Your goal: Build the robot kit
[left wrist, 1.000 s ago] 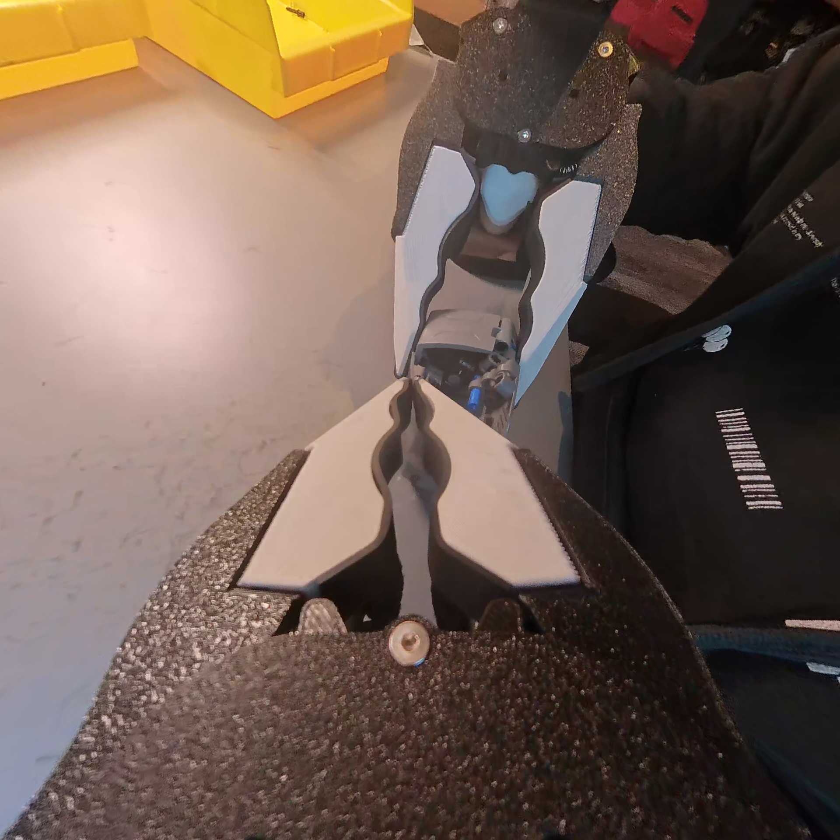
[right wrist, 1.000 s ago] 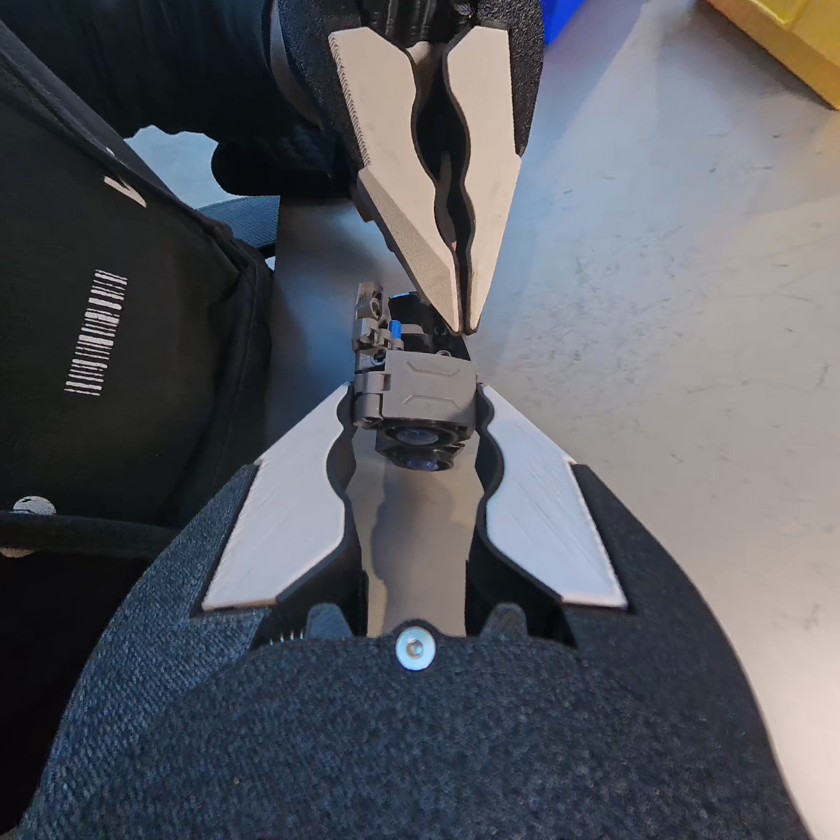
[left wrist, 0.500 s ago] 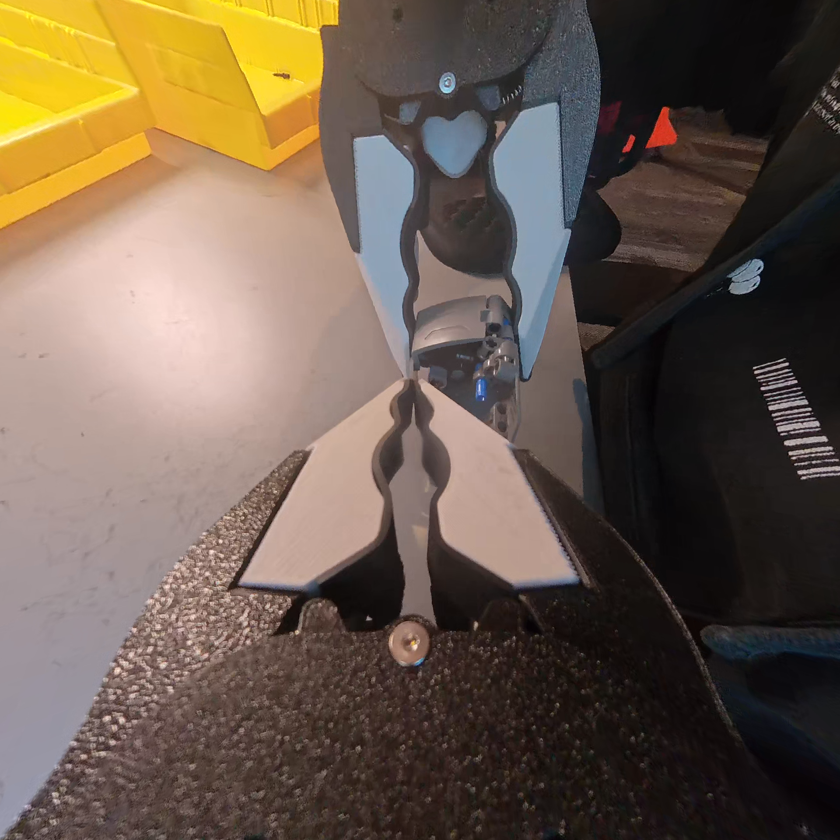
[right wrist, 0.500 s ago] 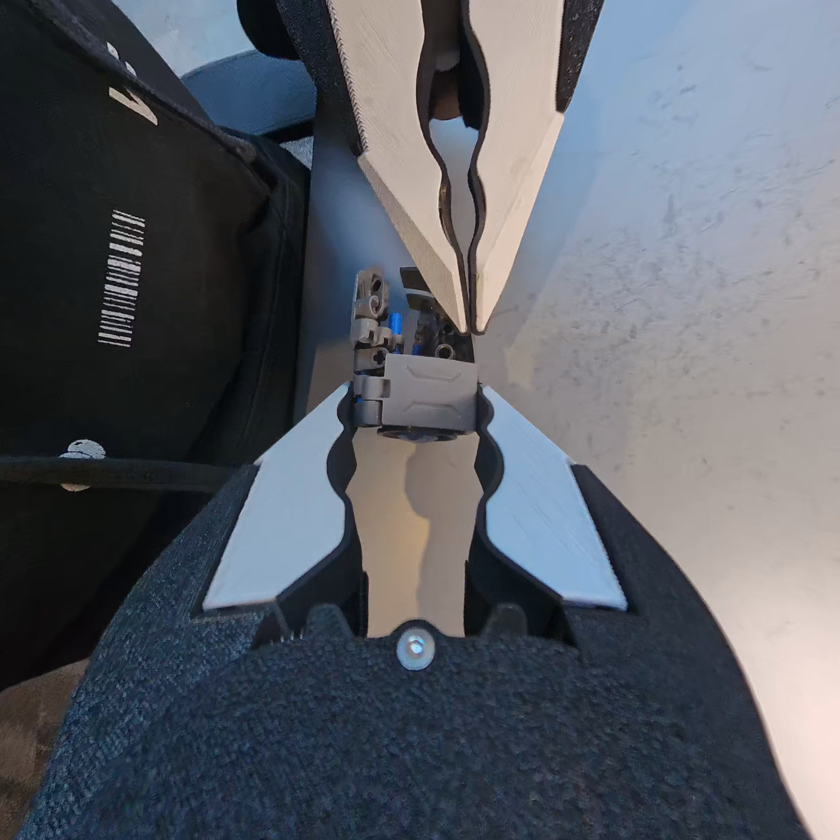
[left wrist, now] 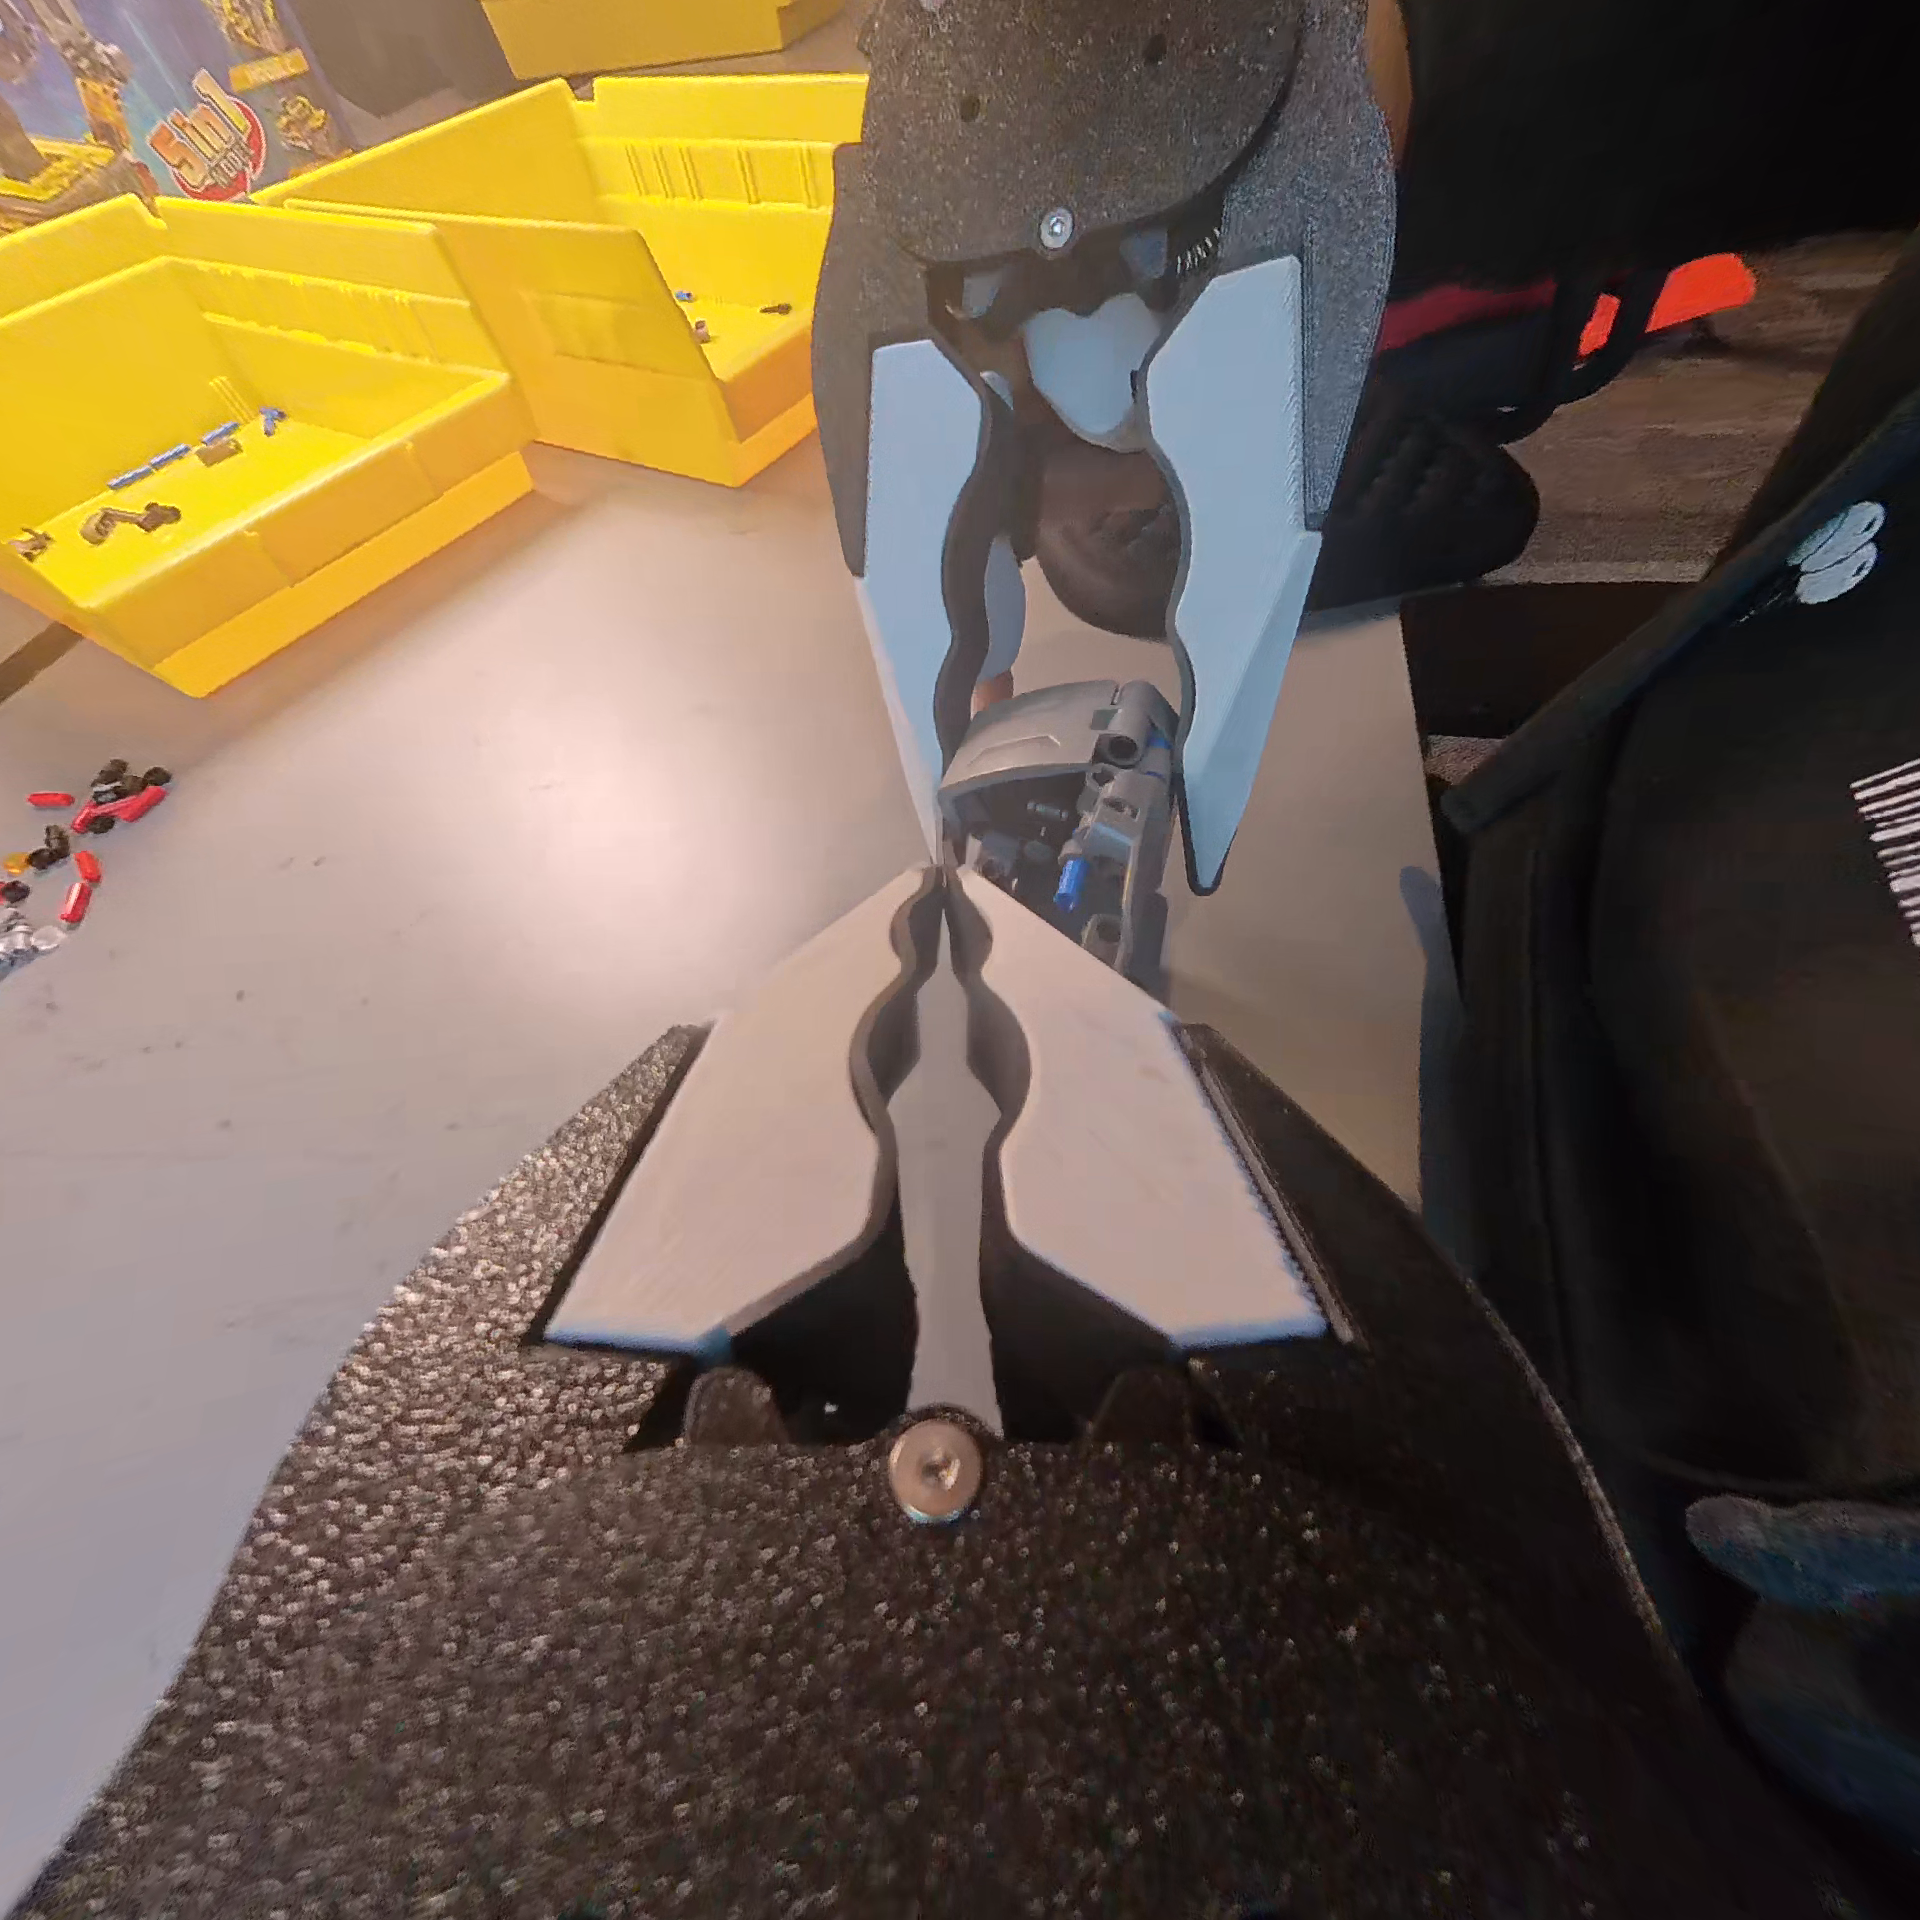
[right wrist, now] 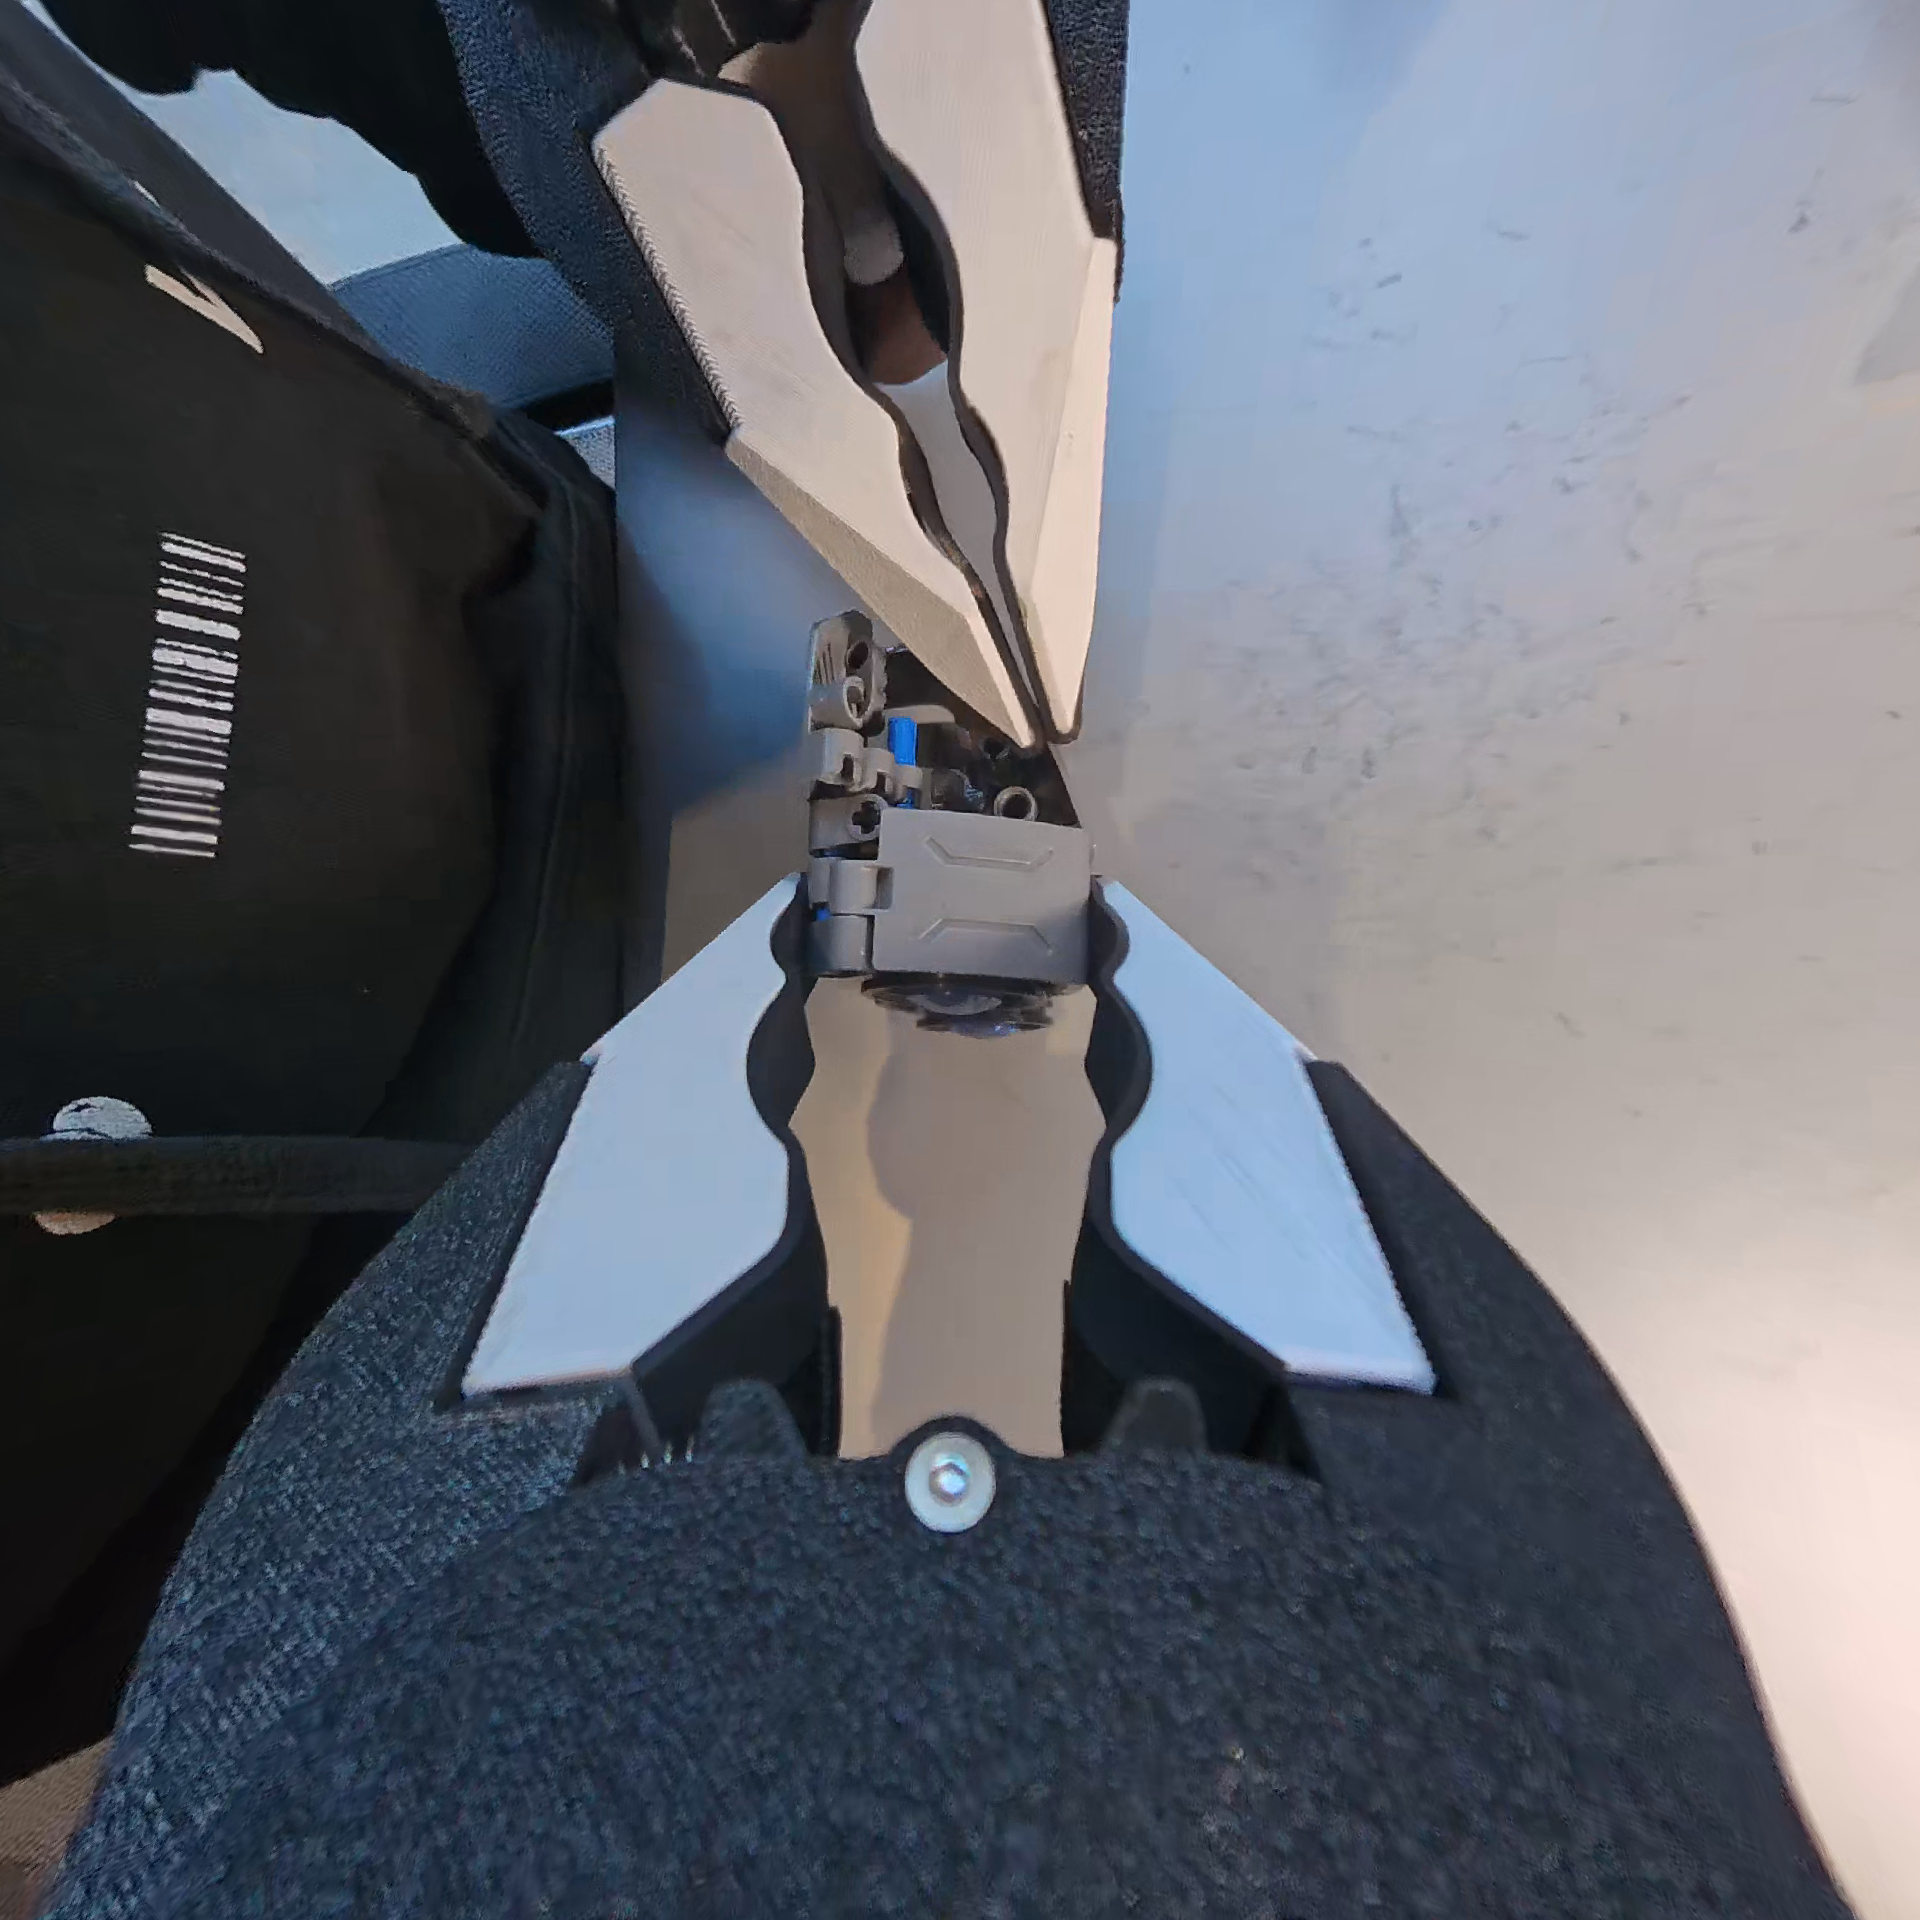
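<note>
R gripper (right wrist: 945, 904) has its jaws spread around a grey brick assembly (right wrist: 961, 883), pinching its flat grey panel from both sides, prob. to hold it steady above the table (right wrist: 1507, 623). L gripper (left wrist: 943, 883) has jaws pressed together, tips touching the assembly's open end by a blue pin (left wrist: 1065, 885); whether anything tiny sits between them, can't tell. Yellow bins (left wrist: 260, 499) and loose small parts (left wrist: 73, 842) lie well apart, on the far side.

Yellow bins (left wrist: 312, 499); loose small parts (left wrist: 73, 842); grey table (left wrist: 416, 935).
</note>
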The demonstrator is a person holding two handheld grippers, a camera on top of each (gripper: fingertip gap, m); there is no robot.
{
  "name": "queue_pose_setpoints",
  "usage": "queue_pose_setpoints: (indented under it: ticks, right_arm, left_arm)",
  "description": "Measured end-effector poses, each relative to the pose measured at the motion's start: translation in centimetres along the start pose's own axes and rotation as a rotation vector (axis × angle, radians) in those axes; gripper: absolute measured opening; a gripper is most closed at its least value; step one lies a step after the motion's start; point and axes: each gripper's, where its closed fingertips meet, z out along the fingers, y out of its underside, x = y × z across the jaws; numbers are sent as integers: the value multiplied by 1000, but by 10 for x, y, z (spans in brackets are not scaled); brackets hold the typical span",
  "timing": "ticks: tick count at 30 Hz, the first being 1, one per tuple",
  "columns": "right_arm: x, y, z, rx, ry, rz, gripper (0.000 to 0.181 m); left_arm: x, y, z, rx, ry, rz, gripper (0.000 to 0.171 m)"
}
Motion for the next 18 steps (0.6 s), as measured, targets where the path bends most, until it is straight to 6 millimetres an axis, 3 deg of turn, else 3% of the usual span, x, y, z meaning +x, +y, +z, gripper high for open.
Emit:
queue_pose_setpoints:
  ticks: [5,13,15,18]
  right_arm:
    - [-3,1,1,-3,25,-24,49]
    - [-10,2,5,-22,36,-81,49]
    - [-10,2,6,-22,37,-87,49]
    - [-13,0,7,-17,28,-97,49]
  left_arm:
    - [11,0,-6,-2,127,-94,1]
    - [20,-1,-18,-3,326,-375,31]
    - [23,-2,-22,-4,378,-430,32]
    - [28,3,-28,-30,415,-396,35]
